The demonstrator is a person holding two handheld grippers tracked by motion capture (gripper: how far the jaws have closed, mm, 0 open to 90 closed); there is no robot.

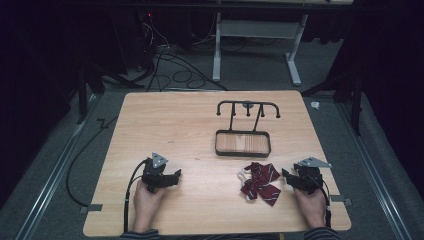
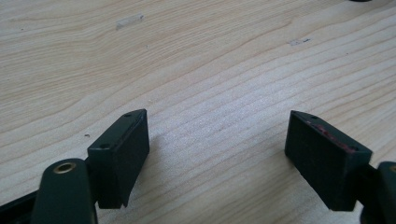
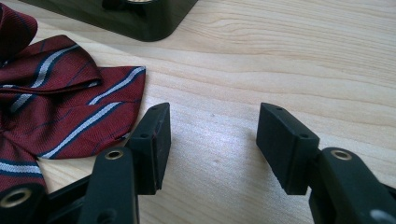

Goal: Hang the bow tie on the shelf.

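Nothing is held at this moment. The striped tie (image 1: 260, 183), a dark red bow-shaped piece with pale stripes and a whitish band at one end, lies crumpled on the bench (image 1: 165, 120), just on the person's side of the rack (image 1: 243, 131). The right gripper (image 1: 286, 175) rests low on the wood just beside the tie, on the side away from the left gripper, with its jaws spread and pointing toward the cloth. In the right gripper view the tie (image 3: 60, 102) lies almost against one jaw, apart from it by a sliver or perhaps brushing it; I cannot tell which. The left gripper (image 1: 176, 175) sits well apart from the tie, on its other side, jaws likewise spread over bare wood.

I judge this to be the approach, before any grasp. The rack, a black wire frame with hooks rising from a shallow tray, looks the likely place for the tie to hang. The next move calls for the right gripper to slide toward the tie, get one jaw under a fold or the band, and close firmly, since thin cloth slips easily. The left gripper would probably need to come across to steady or spread the tie.

The bench is pale wood with clear grain, a few small scuffs and rounded corners. Beyond the rack the room is dim: grey floor, loose cables (image 1: 170, 70) and the white legs of another table (image 1: 257, 45).
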